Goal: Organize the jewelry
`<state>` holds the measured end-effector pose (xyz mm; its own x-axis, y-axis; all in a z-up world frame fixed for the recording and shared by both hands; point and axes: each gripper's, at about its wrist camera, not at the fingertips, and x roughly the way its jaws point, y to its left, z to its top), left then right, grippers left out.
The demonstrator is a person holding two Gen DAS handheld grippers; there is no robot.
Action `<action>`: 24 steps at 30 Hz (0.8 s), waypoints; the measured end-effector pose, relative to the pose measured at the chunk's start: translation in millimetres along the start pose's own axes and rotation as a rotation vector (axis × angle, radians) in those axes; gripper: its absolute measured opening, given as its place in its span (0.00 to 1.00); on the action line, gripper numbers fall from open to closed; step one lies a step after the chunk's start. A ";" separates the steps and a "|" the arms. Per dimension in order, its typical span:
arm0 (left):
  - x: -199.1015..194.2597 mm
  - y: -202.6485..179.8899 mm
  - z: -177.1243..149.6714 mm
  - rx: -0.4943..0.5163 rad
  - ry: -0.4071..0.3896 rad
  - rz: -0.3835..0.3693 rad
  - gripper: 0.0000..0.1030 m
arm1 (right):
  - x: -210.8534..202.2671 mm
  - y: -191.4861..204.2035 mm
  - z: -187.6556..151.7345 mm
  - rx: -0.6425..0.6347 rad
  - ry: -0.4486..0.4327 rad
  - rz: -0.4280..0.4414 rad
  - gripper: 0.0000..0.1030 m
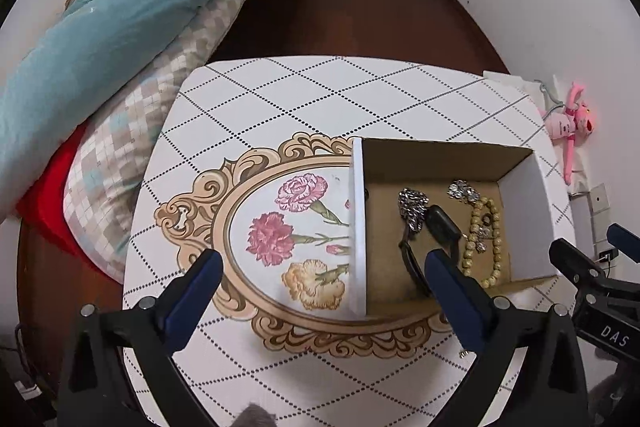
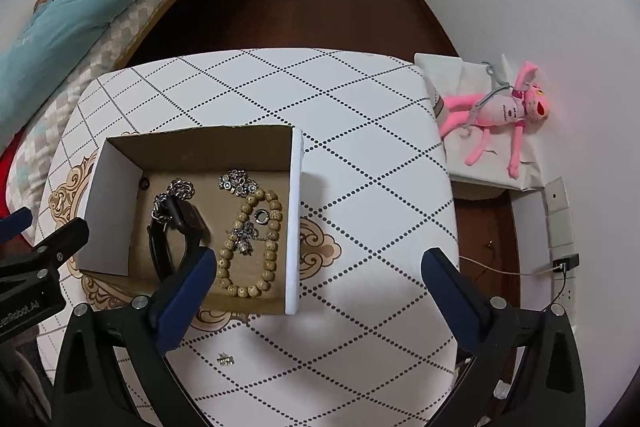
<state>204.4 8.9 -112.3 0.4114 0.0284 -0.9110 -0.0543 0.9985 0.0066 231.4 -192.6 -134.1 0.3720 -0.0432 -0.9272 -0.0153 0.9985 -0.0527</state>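
Note:
An open cardboard box (image 1: pixel 520 203) (image 2: pixel 295 211) stands on the patterned table. Inside lie a wooden bead bracelet (image 1: pixel 495 251) (image 2: pixel 250 247), silver chain jewelry (image 1: pixel 414 209) (image 2: pixel 236 183), a black watch (image 1: pixel 440 227) (image 2: pixel 182 223) and a small ring (image 2: pixel 262 216). A small silver piece (image 2: pixel 225 359) lies loose on the table in front of the box; it also shows in the left wrist view (image 1: pixel 463 353). My left gripper (image 1: pixel 324 279) is open and empty, left of the box's near corner. My right gripper (image 2: pixel 320 277) is open and empty, over the table right of the box.
The table (image 1: pixel 320 95) (image 2: pixel 360 131) has a diamond pattern and a flower medallion (image 1: pixel 288 239). A bed with a blue quilt (image 1: pixel 100 27) runs along the left. A pink plush toy (image 2: pixel 504 111) lies on a white surface at the right wall.

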 end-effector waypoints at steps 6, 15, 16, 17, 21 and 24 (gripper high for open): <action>-36.3 5.4 -20.7 -0.009 -0.065 0.029 1.00 | -35.5 -2.1 -17.9 0.018 -0.075 -0.010 1.00; -104.9 7.2 -59.1 -0.019 -0.154 0.016 1.00 | -105.1 -7.7 -61.8 0.049 -0.178 -0.001 1.00; -112.6 6.9 -62.6 -0.019 -0.164 0.011 1.00 | -114.2 -7.8 -67.7 0.052 -0.194 -0.004 1.00; -121.9 6.7 -66.4 -0.017 -0.178 0.006 1.00 | -122.8 -7.6 -73.1 0.051 -0.209 -0.008 1.00; -159.3 2.9 -79.8 -0.002 -0.253 -0.004 1.00 | -157.9 -9.4 -93.6 0.060 -0.259 -0.002 1.00; -183.4 1.0 -86.3 0.001 -0.291 -0.019 1.00 | -185.8 -11.9 -106.5 0.075 -0.297 0.005 1.00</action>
<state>50.4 0.6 19.2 0.6557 0.0217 -0.7547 -0.0431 0.9990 -0.0088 63.6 -200.1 -0.6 0.6274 -0.0376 -0.7778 0.0468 0.9988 -0.0105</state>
